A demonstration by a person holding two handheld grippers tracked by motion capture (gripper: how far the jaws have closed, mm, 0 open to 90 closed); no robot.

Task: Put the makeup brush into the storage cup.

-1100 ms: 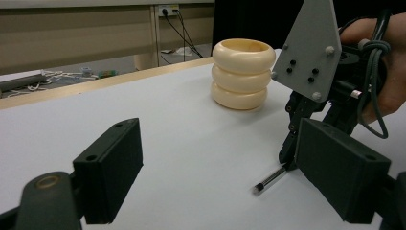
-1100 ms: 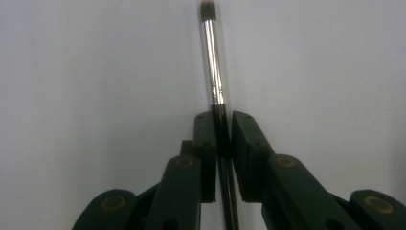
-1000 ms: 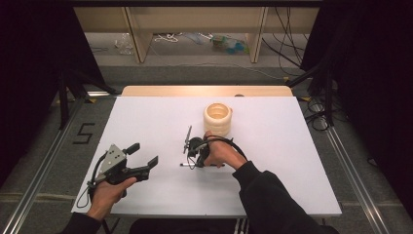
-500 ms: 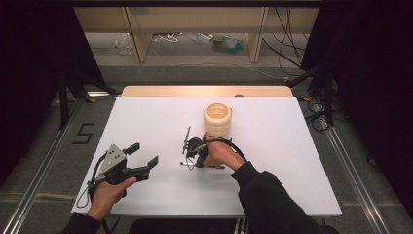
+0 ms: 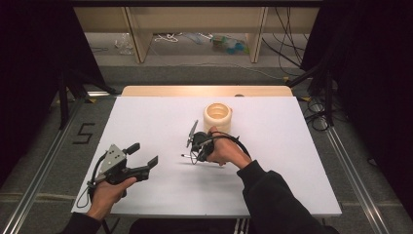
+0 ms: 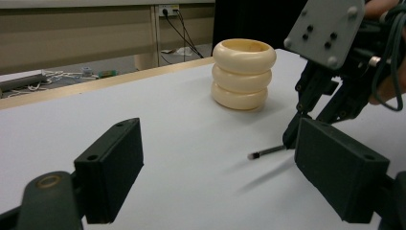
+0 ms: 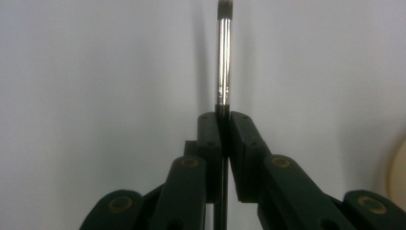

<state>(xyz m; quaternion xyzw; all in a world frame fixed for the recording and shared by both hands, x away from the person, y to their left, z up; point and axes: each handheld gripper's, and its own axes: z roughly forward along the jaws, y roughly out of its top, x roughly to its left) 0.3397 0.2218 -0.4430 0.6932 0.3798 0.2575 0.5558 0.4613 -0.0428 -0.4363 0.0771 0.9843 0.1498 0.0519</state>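
Observation:
A thin brush (image 7: 224, 57) with a silver ferrule and a dark tip sticks out from between the jaws of my right gripper (image 7: 222, 120), which is shut on its black handle. In the high view the right gripper (image 5: 191, 155) is at the table's middle and holds the brush (image 5: 185, 156) level, pointing left, a little above the white top. A cream ringed holder (image 5: 217, 117) stands upright just behind it, with its mouth open. My left gripper (image 5: 142, 154) is near the front left, open and holding nothing. From it I see the brush (image 6: 267, 152), its shadow, and the holder (image 6: 244, 74).
The white table top (image 5: 292, 161) has a wooden strip along its far edge (image 5: 204, 90). Beyond it are shelf legs and loose cables on the floor. Dark stands flank the table on both sides.
My right gripper, with the brush in it, has shifted slightly toward the far side. The left gripper has stayed where it was.

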